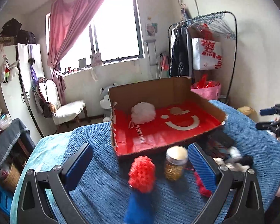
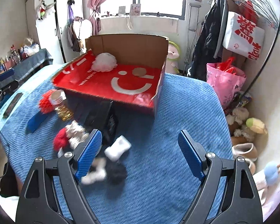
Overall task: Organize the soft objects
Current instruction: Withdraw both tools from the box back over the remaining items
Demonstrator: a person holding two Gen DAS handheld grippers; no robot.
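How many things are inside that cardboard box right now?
1: a white fluffy mesh pouf lies on the red liner near the back wall of the open cardboard box. Nothing else shows inside, though the near wall hides a strip.

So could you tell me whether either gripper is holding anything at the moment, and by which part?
Nothing is held. The left gripper and right gripper are both open above the blue blanket.

Black left gripper [image 1: 140, 165], right gripper [image 2: 140, 154], ribbed blue pads, silver screws.
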